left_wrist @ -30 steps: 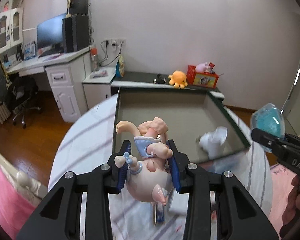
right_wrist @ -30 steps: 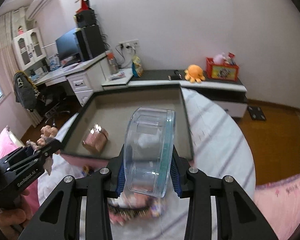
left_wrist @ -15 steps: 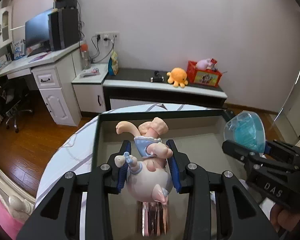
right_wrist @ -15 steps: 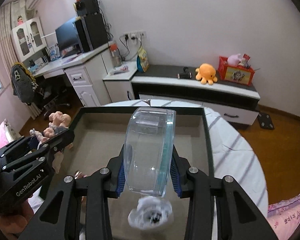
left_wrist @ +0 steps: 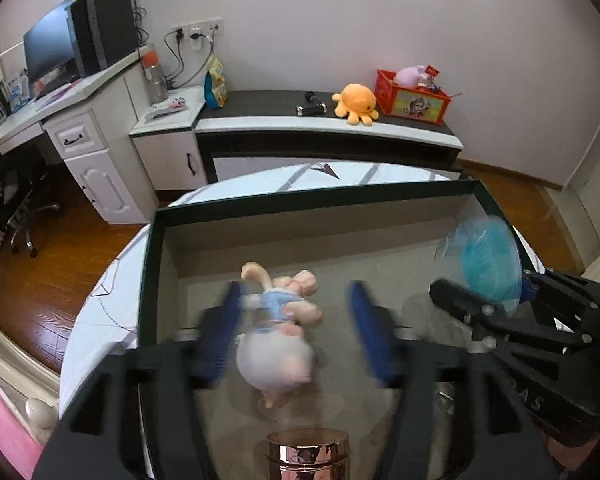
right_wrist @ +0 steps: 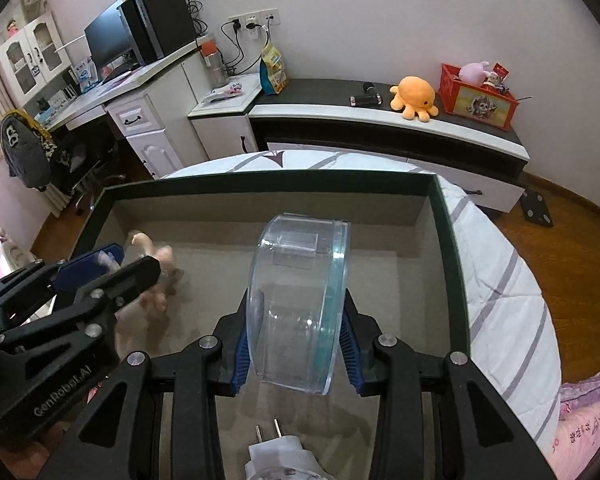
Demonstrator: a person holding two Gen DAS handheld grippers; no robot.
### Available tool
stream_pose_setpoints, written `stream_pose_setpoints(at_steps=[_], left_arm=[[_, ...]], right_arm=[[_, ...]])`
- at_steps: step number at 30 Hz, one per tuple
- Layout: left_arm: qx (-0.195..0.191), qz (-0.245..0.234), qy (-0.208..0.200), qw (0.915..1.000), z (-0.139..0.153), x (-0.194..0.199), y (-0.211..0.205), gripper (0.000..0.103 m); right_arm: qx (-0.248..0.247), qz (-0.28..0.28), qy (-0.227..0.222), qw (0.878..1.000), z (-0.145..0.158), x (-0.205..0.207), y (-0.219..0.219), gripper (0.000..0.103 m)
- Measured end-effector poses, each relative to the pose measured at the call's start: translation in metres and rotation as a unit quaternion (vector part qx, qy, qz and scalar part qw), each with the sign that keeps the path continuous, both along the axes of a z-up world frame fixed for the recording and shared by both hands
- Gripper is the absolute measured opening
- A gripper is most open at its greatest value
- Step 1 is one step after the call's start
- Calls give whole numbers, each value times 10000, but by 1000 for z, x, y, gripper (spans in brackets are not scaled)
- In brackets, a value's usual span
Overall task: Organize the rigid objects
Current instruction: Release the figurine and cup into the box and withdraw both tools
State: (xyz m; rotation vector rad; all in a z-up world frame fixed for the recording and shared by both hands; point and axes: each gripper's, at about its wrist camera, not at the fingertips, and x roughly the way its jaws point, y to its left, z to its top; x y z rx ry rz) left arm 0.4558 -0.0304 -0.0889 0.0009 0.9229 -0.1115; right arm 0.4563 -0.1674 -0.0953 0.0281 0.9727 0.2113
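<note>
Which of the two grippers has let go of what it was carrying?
The left gripper: its blue pads stand wide apart beside the pink doll over the box. The right gripper clamps the clear round case.

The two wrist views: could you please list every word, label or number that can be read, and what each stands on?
"GenRobot.AI": on the left gripper body, right wrist view.
"AS", first letters cut off: on the right gripper body, left wrist view.
Snack bag, red crate picture, desk papers: print too small to read.
Pink bedding at the lower right: marks too blurred to read.
</note>
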Motion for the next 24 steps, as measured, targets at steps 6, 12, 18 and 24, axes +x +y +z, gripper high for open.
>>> stream_pose_setpoints(at_steps=[6, 12, 18, 24], left_arm=[[-111, 308, -435, 9985, 21, -24, 21, 99], [-232, 449, -955, 9941, 49, -72, 37, 103], [-350, 487, -1273, 9901, 74, -130, 47, 103], [-307, 549, -1568, 9856, 90, -180, 48, 103]], right_arm=[[18, -176, -105, 9998, 7, -13, -9, 84], [221, -258, -366, 9988, 27, -40, -8, 85], [554, -362, -858, 9941, 56, -83, -11, 103], [744, -438, -1225, 9887, 78, -132, -17, 103]])
